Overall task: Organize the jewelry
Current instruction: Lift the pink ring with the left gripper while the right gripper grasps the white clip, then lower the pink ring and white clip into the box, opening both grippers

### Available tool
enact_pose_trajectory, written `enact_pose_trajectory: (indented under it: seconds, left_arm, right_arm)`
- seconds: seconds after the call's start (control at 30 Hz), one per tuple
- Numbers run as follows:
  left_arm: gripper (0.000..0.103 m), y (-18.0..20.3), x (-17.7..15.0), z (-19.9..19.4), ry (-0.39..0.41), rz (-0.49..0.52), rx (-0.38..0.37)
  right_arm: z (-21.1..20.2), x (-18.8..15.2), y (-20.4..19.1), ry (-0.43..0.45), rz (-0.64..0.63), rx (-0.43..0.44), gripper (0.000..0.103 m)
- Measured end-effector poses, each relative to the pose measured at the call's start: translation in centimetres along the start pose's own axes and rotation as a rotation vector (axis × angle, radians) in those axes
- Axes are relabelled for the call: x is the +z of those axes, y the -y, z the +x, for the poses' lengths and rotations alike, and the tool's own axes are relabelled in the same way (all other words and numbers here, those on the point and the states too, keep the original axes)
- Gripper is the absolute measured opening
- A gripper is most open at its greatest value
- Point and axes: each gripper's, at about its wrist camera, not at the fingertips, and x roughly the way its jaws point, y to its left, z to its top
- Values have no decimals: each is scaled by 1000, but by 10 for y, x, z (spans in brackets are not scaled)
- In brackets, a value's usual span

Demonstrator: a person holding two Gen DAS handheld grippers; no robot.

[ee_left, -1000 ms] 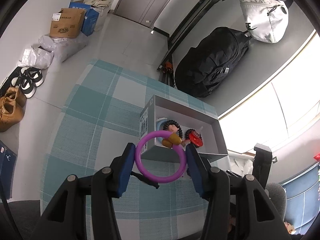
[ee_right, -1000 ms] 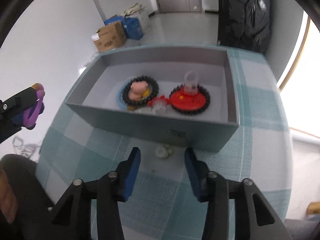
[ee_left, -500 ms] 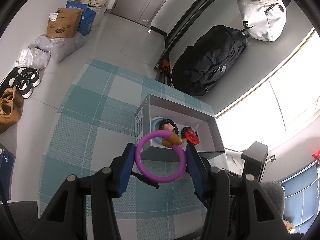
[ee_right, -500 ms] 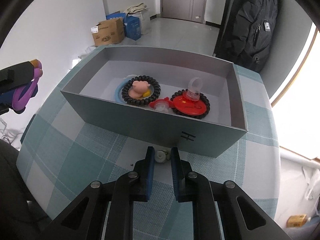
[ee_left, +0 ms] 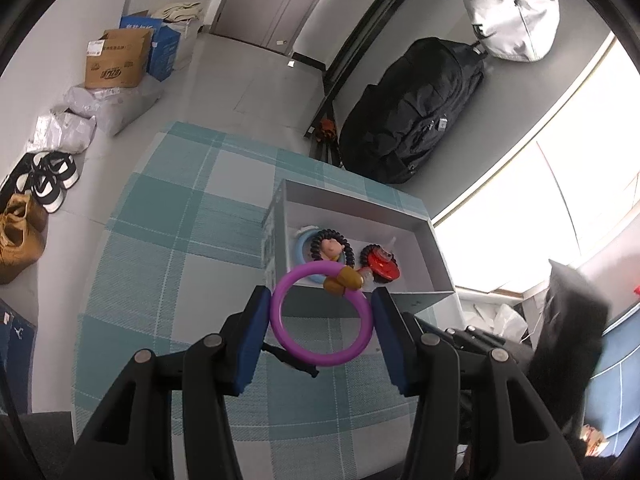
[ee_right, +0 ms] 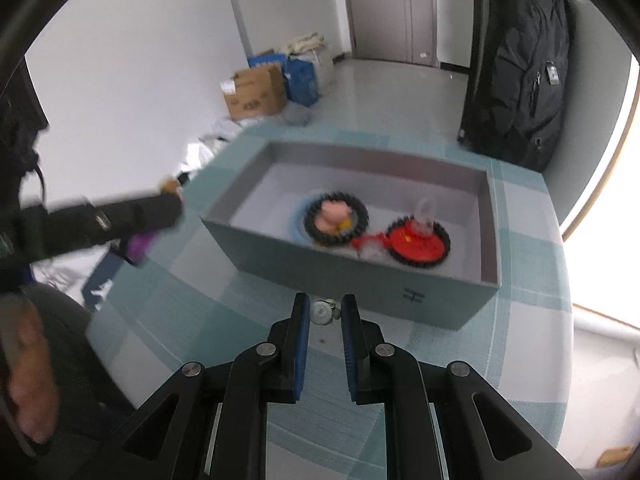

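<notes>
My left gripper [ee_left: 320, 300] is shut on a purple bangle [ee_left: 320, 360] with a yellow-brown charm, held above the checked cloth short of the grey box [ee_left: 352, 206]. In the right wrist view that left gripper [ee_right: 120, 216] shows blurred at the left. My right gripper [ee_right: 325, 304] hangs just before the near wall of the grey box [ee_right: 320, 268], its jaws closing with a small white ring [ee_right: 320, 313] pinched between the pads. Inside the box lie a black beaded bracelet [ee_right: 336, 216] around a pink charm, a pale blue ring under it, and a red disc piece [ee_right: 418, 238].
A teal and white checked cloth [ee_left: 168, 248] covers the round table. On the floor stand a black backpack [ee_left: 412, 112], cardboard boxes [ee_left: 116, 60] and shoes [ee_left: 48, 176]. A white bag [ee_left: 512, 12] hangs on the wall. A person's dark sleeve [ee_right: 52, 340] fills the lower left.
The right jaws have narrowed from wide apart onto the small white ring and the gripper has risen a little. The left gripper still holds the purple bangle in about the same place.
</notes>
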Motion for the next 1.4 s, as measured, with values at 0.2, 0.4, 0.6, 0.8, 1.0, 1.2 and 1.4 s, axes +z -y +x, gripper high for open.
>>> enact_pose_trajectory:
  seconds: [0.2,0.4,0.6,0.8,1.0,1.2,1.4]
  left_arm:
    - [46,12,-2,9,-16,38,25]
    - [46,21,3,14,-20,32,5]
    - [46,34,13,19,-26,50,-7]
    - [46,43,25,28,-44,61,-4]
    - [46,45,38,45,-66,67,-1]
    - [46,42,42,55,-84,73,-7]
    - [46,39,43,67,-109,74,6]
  right_arm:
    - [-17,6,9,42,46,49,9]
    - [-31,11,17,78,78,88,9]
    - [-48,25,33,131,111,110,9]
    - [-52,47,45,164,125,139,9]
    - [-45,64,59,161,155,153,9]
    - [-28,73,67,133,186,175,9]
    - [-13,76,71,97,192,170,9]
